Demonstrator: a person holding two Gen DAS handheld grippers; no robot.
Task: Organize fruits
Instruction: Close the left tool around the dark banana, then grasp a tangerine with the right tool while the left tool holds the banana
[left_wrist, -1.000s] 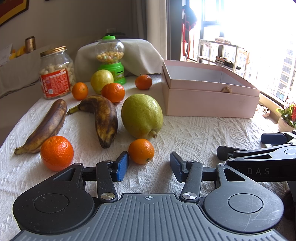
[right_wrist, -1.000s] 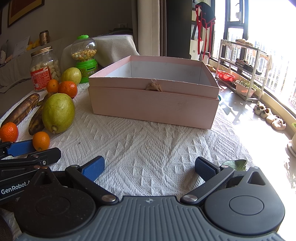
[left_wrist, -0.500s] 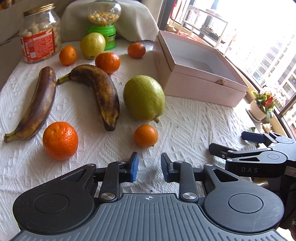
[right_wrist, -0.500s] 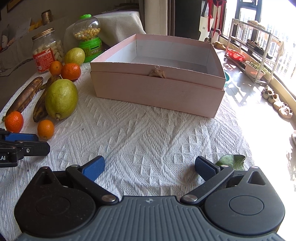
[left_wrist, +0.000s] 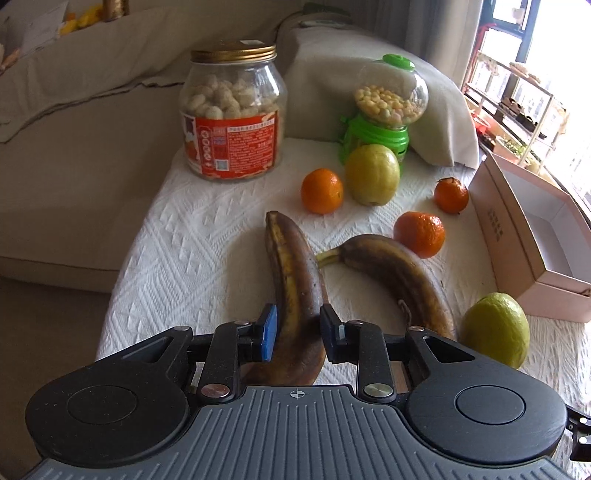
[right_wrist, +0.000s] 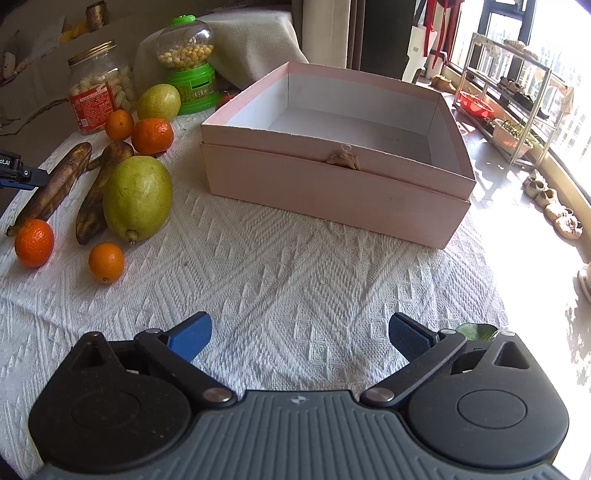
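Note:
My left gripper has its jaws drawn close, leaving a narrow gap. It hangs over the near half of a brown banana that lies on the white cloth. The banana shows through the gap, and I see no pad pressing on it. In the right wrist view the left gripper's tip overlaps that banana. A second banana, a large green fruit, a smaller yellow-green fruit and several oranges lie around. My right gripper is open over bare cloth in front of the pink box, which has nothing in it.
A snack jar and a green candy dispenser stand at the back of the table. A sofa lies past the table's left edge. A green leaf sits by my right fingers. Two oranges lie near the front left.
My left gripper drew its jaws from wide to narrow, then swung left from the small orange to over the left banana. My right gripper tilted down a little and stayed open.

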